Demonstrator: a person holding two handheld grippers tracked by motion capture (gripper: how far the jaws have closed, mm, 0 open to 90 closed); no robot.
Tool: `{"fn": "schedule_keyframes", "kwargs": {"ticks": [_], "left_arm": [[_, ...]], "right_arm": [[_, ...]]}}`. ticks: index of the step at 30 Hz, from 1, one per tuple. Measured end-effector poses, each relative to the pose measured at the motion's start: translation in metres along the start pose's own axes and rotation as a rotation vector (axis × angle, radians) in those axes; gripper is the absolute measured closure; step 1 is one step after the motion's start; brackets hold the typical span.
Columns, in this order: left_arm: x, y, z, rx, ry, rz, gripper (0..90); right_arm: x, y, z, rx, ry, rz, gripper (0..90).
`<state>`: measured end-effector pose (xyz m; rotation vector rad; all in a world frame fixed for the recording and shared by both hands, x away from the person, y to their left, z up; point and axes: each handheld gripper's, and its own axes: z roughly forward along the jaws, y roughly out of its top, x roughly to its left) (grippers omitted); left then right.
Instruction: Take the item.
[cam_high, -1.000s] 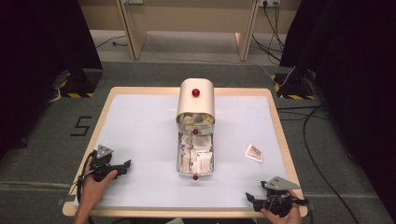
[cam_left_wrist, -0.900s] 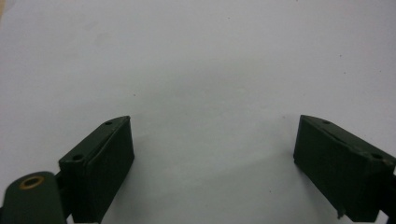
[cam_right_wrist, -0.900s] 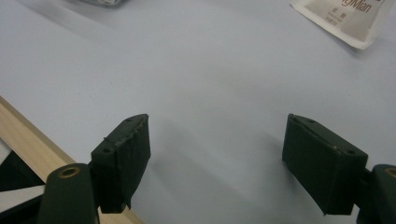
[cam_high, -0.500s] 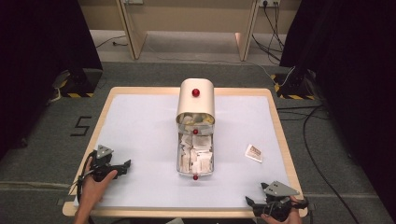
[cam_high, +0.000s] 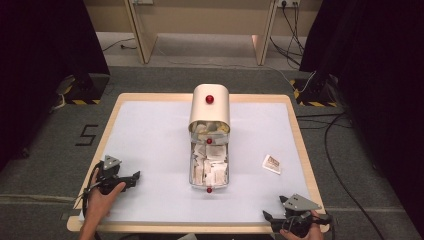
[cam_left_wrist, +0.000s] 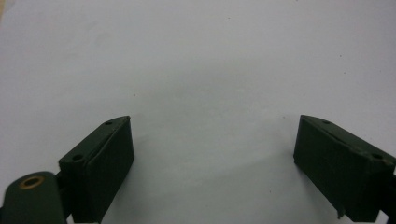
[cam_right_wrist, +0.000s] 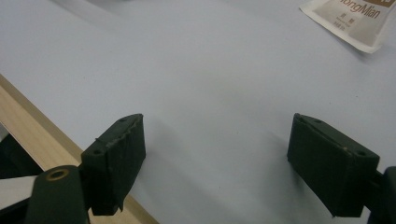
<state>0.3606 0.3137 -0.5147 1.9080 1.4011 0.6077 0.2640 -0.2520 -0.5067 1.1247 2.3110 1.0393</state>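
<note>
A cream metal box (cam_high: 210, 107) with a rolled lid and red knobs stands mid-table. Its drawer (cam_high: 209, 167) is pulled toward me and holds several paper sachets. One loose sachet (cam_high: 271, 163) lies on the white mat to the right of the drawer and appears again as the sachet (cam_right_wrist: 355, 18) in the right gripper view. My left gripper (cam_high: 131, 178) (cam_left_wrist: 212, 163) rests open over bare mat at the near left. My right gripper (cam_high: 267, 217) (cam_right_wrist: 215, 158) sits at the near right edge, open; its jaws have just widened a little, with nothing between them.
The wooden table rim (cam_right_wrist: 42, 135) runs close beside the right gripper's left jaw. Bare white mat (cam_high: 150, 135) lies between both grippers and the box. Cables and table legs stand on the floor beyond the far edge.
</note>
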Motion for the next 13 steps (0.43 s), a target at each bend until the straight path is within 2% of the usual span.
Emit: {"fn": "schedule_keyframes", "kwargs": {"ticks": [13], "left_arm": [[0.0000, 0.0000, 0.0001, -0.002, -0.001, -0.003, 11.3]], "right_arm": [[-0.0011, 0.0007, -0.0001, 0.005, 0.011, -0.003, 19.4]]}}
